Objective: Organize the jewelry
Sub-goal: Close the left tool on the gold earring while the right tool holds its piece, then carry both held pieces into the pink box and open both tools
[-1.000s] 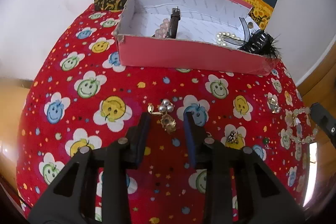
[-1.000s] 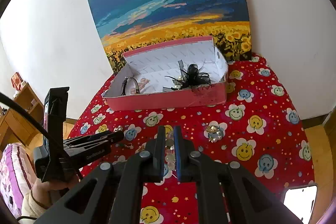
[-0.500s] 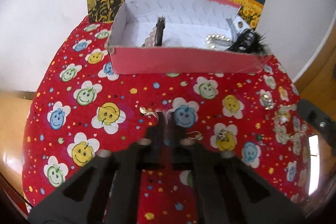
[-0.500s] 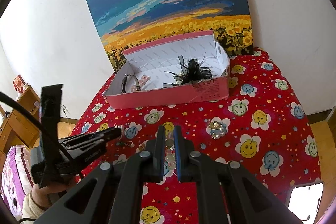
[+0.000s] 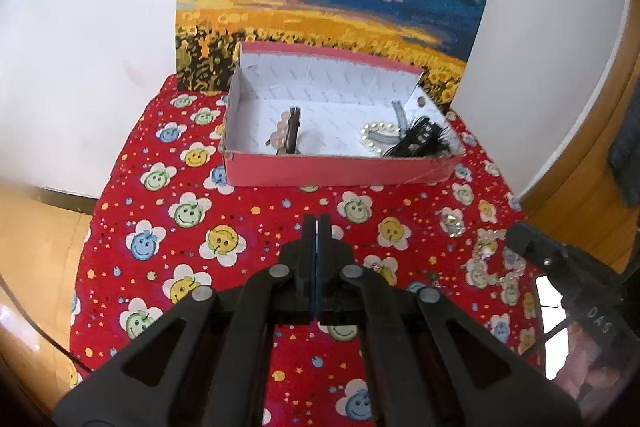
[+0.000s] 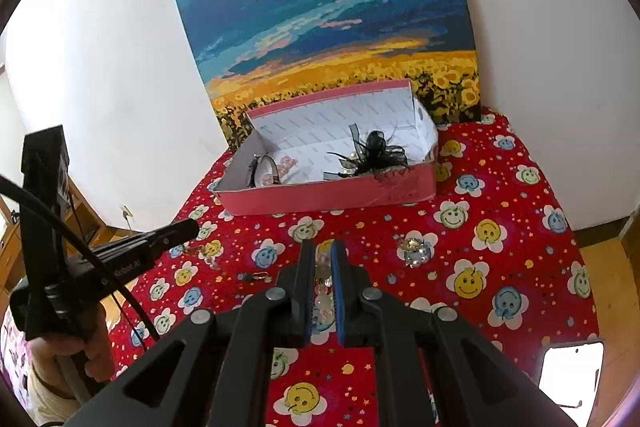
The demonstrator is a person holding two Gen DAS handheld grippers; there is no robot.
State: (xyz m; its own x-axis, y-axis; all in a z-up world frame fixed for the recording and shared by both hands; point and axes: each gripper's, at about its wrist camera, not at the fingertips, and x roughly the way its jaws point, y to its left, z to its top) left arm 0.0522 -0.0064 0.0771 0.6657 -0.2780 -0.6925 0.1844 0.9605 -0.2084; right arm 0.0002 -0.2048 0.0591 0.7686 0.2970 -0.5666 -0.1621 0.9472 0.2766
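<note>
- The left gripper (image 5: pixel 316 223) is shut tight, its two fingers flat together. It hangs over the red flower cloth (image 5: pixel 120 187), in front of the pink box (image 5: pixel 340 173).
- The right gripper (image 6: pixel 322 255) is closed to a thin gap, also in front of the box.
- The bead bracelet (image 5: pixel 486 251) lies on the cloth in front of the box's right end. Some beads show through the right gripper's gap.
- A sparkly brooch (image 6: pixel 416 251) lies in front of the box too.
- Inside the box are a black feather clip (image 6: pixel 372 151) and a pearl piece (image 5: pixel 378 131).
- I think the step is carrying a small piece to the box. To do it well, keep the squeeze firm, go over the front wall, and let go low inside.
- I cannot tell if the left fingers pinch anything; a tiny piece would hide between them.
- I also cannot tell if the right fingers hold the beads or just hang above them.
</note>
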